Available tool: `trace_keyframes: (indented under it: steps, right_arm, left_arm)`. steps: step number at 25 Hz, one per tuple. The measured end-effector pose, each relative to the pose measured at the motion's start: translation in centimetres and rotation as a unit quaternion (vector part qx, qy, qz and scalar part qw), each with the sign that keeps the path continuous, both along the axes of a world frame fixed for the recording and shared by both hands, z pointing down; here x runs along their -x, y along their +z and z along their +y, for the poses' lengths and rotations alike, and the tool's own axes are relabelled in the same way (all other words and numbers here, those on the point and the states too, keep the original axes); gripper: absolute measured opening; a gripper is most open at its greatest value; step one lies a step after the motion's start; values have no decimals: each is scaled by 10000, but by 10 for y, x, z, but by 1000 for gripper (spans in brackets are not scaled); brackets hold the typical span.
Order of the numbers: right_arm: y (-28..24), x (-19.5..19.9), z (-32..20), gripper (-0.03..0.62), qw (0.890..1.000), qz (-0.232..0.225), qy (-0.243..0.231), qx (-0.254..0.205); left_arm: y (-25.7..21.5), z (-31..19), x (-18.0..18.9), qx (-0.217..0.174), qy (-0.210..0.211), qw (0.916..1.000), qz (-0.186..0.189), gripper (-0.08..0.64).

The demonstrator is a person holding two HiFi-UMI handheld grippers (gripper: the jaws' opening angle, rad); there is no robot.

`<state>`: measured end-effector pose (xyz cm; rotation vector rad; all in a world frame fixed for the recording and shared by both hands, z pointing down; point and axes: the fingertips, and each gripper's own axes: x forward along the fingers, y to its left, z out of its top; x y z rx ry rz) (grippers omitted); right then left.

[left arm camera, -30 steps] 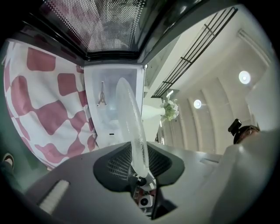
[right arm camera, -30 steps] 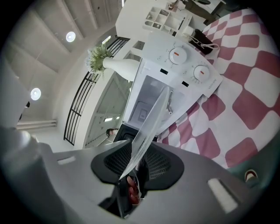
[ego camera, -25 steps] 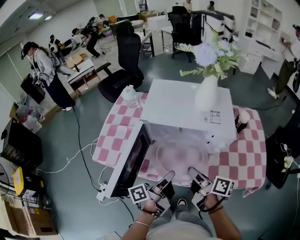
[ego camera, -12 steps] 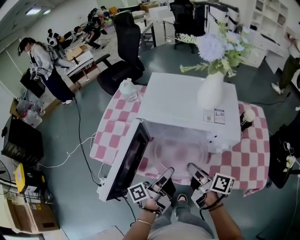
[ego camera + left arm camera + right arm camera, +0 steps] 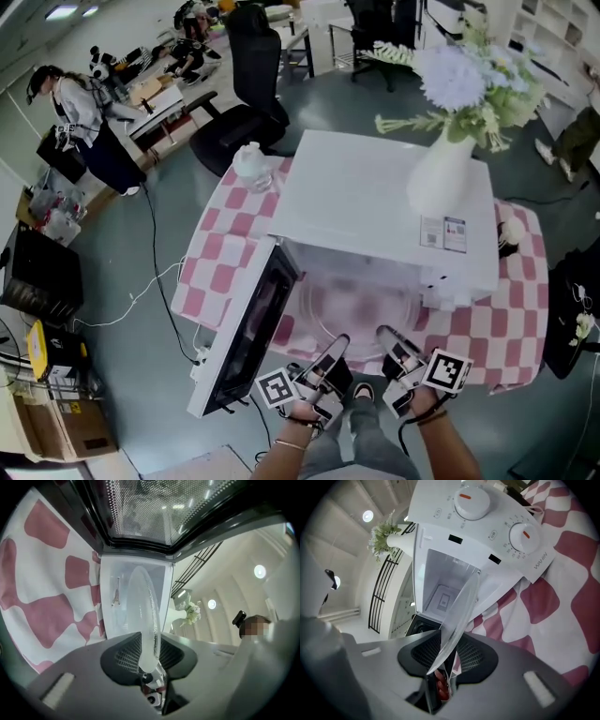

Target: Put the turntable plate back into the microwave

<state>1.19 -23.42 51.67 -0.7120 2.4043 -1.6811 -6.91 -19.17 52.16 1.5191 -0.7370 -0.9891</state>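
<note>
One turntable plate [image 5: 361, 309] | in left tongs [image 5: 336, 349], right tongs [image 5: 389, 339] | at open microwave [image 5: 375, 197]

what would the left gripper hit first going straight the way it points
Probably the inside of the open white microwave: the left gripper, jaws shut on the clear glass turntable plate, points into its cavity. Depth is unclear.
</note>
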Motion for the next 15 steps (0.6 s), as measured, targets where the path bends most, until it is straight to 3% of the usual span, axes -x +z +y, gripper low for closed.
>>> trace_keyframes:
  steps: [8, 15]
  right_arm:
    - [20, 0, -6, 107, 10000, 85, 48, 13]
    - [22, -3, -9, 107, 9996, 218, 68, -177]
  left_arm:
    - [21, -5, -1, -63, -79, 9997, 204, 78]
    - [21, -11, -4, -282, 25, 9995, 107, 80]
